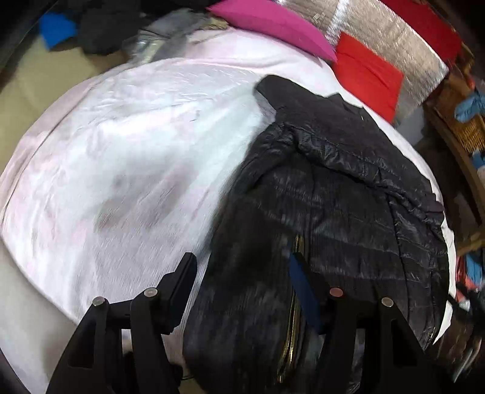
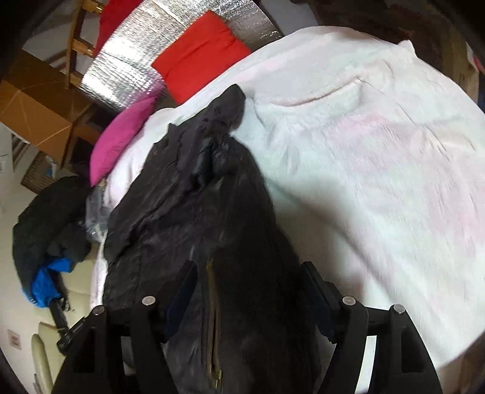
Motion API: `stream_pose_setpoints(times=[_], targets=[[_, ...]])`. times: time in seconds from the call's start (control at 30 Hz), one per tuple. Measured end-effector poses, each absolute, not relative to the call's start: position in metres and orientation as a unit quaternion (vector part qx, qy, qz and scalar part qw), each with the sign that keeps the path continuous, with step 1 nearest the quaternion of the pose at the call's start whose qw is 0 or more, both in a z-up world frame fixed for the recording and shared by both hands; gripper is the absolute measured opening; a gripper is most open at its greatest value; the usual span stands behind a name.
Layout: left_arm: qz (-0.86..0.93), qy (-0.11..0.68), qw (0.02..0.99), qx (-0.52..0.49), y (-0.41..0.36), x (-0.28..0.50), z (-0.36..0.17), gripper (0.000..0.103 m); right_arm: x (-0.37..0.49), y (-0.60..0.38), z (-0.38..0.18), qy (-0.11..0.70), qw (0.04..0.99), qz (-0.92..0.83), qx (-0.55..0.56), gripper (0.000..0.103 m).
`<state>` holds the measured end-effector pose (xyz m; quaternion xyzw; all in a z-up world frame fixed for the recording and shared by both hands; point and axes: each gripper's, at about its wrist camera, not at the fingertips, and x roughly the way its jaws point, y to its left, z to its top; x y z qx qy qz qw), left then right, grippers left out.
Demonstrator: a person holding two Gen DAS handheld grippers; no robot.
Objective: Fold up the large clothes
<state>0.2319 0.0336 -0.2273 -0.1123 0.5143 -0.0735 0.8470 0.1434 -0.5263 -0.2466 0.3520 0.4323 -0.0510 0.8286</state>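
Note:
A black quilted jacket (image 1: 333, 197) with a gold zipper lies folded lengthwise on a fluffy white-pink blanket (image 1: 121, 151). In the left wrist view it covers the right half. My left gripper (image 1: 242, 266) is open above its near end, its left finger over the blanket and its blue-padded right finger over the zipper. In the right wrist view the jacket (image 2: 197, 197) runs up the middle, with the blanket (image 2: 379, 166) to its right. My right gripper (image 2: 250, 272) is open, its fingers standing either side of the jacket's near end without pinching it.
A magenta pillow (image 1: 272, 24) and a red pillow (image 1: 366, 75) lie at the blanket's far edge against a silver foil mat (image 1: 394, 39). A heap of dark and blue clothes (image 2: 45, 218) sits beside the bed. A wicker basket (image 1: 466, 127) and a cardboard box (image 2: 36, 109) stand nearby.

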Motion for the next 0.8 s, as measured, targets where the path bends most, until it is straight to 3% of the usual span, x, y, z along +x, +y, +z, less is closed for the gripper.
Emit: stream_pose_setpoints(times=[0.07,0.13,0.17,0.53,0.8], targets=[[-0.070,0.504,0.854,-0.110,0.035,0.212,-0.224,0.066,0.123,-0.518,-0.243,0.427,0.829,-0.042,0.358,0.074],[-0.073,0.506,0.851,-0.117,0.036,0.189,-0.225,0.079,0.101,-0.506,-0.244,0.430,0.823,-0.024,0.370,0.074],[-0.076,0.511,0.847,-0.124,0.036,0.178,-0.227,0.080,0.096,-0.501,-0.245,0.435,0.820,-0.019,0.372,0.074],[-0.028,0.572,0.792,-0.211,0.059,0.119,-0.260,0.082,0.069,-0.437,-0.262,0.529,0.805,-0.074,0.258,0.074],[-0.038,0.607,0.763,-0.219,0.053,0.104,-0.296,0.083,0.053,-0.432,-0.295,0.552,0.779,-0.085,0.285,0.074]])
